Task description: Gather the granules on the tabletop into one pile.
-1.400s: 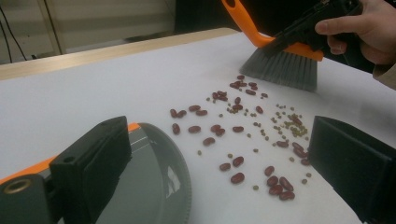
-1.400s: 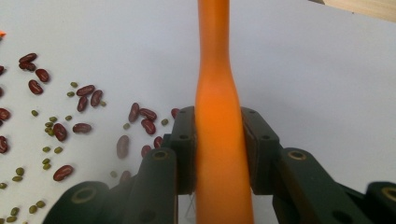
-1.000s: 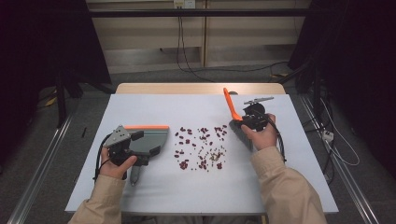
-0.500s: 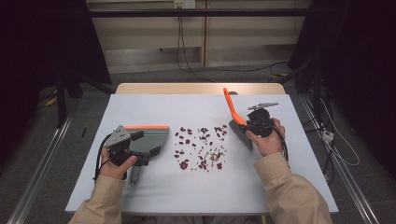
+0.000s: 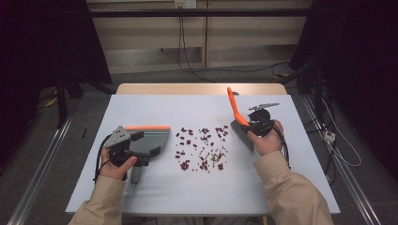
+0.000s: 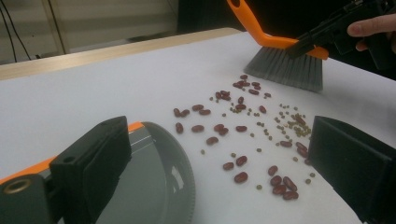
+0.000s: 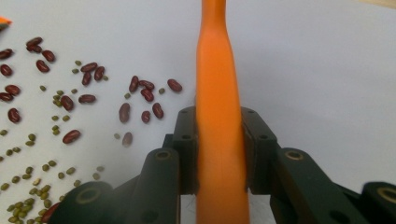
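Observation:
Dark red beans (image 5: 202,147) (image 6: 243,126) (image 7: 70,102) and small green ones (image 6: 289,121) (image 7: 28,186) lie scattered mid-table. To their right stands a brush (image 5: 241,131) (image 6: 285,70) with grey bristles on the table and its orange handle (image 7: 215,70) rising. My right gripper (image 5: 245,124) (image 7: 220,135) has just been closing and is shut on that handle. A grey dustpan (image 5: 150,138) (image 6: 159,186) with an orange edge lies left of the beans. My left gripper (image 5: 141,147) (image 6: 219,140) rests over it, jaws wide apart and facing the beans.
The white table (image 5: 281,187) has a wooden strip along its far edge (image 5: 202,89). Cables (image 5: 328,140) lie on the floor to the right, and metal rails run along both sides.
The right hand and the brush have shifted only slightly. The left hand and the dustpan have kept still.

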Demonstrator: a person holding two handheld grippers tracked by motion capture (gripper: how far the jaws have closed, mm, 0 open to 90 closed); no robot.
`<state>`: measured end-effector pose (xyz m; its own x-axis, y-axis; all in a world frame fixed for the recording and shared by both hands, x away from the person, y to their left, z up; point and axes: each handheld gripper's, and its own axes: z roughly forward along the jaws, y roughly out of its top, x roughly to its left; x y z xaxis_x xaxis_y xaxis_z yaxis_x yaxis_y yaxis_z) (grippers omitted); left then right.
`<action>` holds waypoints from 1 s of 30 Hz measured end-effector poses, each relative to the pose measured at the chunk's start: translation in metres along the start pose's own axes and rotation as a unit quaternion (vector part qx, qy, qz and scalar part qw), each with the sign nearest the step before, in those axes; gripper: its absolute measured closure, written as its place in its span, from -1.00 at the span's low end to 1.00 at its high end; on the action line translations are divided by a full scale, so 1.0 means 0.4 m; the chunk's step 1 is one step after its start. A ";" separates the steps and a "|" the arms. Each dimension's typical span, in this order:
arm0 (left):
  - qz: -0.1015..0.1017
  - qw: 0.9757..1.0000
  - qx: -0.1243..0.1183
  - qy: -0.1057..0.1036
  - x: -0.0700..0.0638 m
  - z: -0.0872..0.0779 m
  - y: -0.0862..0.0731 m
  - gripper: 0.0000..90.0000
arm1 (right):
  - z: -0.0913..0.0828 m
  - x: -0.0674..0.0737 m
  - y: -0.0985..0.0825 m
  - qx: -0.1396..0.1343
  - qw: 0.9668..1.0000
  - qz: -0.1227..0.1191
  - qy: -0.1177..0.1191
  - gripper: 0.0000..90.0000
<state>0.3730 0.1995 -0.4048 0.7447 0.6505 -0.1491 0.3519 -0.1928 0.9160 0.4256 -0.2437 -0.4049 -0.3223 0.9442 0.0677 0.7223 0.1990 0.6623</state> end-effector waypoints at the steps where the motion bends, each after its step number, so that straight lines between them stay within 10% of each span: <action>1: 0.000 1.000 0.000 0.000 0.000 0.000 0.000 -0.86 | -0.002 -0.003 0.002 -0.007 1.000 -0.001 -0.001 0.58; 18: -0.005 1.000 0.002 0.000 0.009 0.001 -0.002 -0.86 | 0.095 -0.009 0.093 -0.084 0.992 -0.099 0.000 0.58; 30: -0.008 1.000 0.004 0.004 0.014 0.001 -0.006 -0.86 | 0.155 0.032 0.101 -0.058 0.980 -0.188 0.001 0.59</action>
<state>0.3765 0.2035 -0.4080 0.7346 0.6591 -0.1609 0.3678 -0.1876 0.9108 0.4888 -0.2075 -0.4236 -0.5534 0.8095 -0.1963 0.4773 0.5013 0.7217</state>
